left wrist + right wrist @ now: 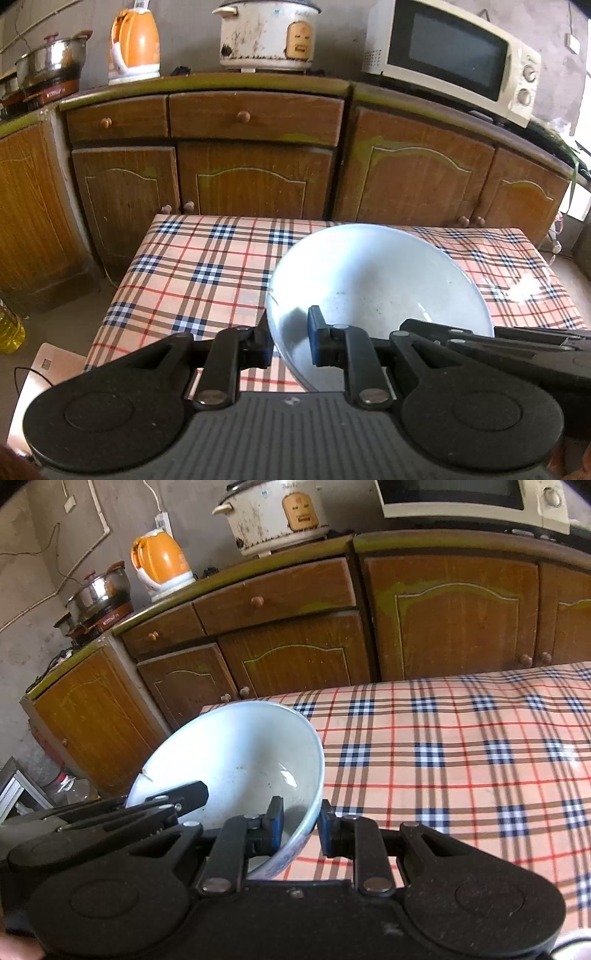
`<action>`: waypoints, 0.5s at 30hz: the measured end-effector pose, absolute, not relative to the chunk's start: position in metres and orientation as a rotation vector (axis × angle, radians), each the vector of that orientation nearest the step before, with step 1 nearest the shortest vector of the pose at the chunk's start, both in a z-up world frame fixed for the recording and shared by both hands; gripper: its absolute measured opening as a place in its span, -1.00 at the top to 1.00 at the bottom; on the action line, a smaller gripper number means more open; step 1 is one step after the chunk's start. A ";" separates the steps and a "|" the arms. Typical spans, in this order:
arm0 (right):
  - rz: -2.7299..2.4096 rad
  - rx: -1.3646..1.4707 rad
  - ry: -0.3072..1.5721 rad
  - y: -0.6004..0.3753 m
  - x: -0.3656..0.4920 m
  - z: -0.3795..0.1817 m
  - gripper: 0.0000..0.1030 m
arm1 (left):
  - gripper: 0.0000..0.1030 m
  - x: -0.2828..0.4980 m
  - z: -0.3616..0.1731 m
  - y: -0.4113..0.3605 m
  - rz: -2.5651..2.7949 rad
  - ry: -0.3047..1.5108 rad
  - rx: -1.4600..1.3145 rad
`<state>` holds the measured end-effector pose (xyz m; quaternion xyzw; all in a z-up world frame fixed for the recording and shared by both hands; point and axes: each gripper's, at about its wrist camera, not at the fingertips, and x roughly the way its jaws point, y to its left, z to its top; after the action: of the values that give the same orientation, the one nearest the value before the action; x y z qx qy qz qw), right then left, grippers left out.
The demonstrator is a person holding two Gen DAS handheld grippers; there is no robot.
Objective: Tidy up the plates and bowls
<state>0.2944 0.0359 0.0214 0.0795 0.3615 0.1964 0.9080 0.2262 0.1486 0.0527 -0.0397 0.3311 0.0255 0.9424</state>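
Note:
A single white bowl point(376, 280) with a blue pattern on its outside hangs tilted above the plaid-clothed table point(192, 266), gripped from both sides. My left gripper point(290, 332) is shut on the bowl's left rim, one blue pad inside and one outside. In the right wrist view, my right gripper point(300, 816) is shut on the opposite rim of the bowl point(236, 753). Each view shows the other gripper reaching in from the side: the right gripper point(410, 326) and the left gripper point(195, 794). The bowl holds nothing but a few specks.
Beyond the table point(461, 760) runs a row of wooden cabinets point(255, 181). On their top stand an orange kettle point(135, 44), a white rice cooker point(267, 35), a microwave point(454, 59) and a steel pot point(51, 62). An oil bottle point(9, 328) stands on the floor at the left.

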 end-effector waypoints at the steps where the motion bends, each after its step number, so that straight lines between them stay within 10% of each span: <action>1: 0.405 0.167 0.743 0.033 0.290 0.024 0.50 | 0.65 0.221 0.055 0.146 0.052 0.670 -0.077; 15: 0.394 0.172 0.709 -0.001 0.227 0.047 0.50 | 0.65 0.168 0.075 0.115 0.036 0.642 -0.059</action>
<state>0.2269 -0.0014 0.0473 0.0836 0.3443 0.1916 0.9153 0.1677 0.1152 0.0748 -0.0290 0.3153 0.0178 0.9484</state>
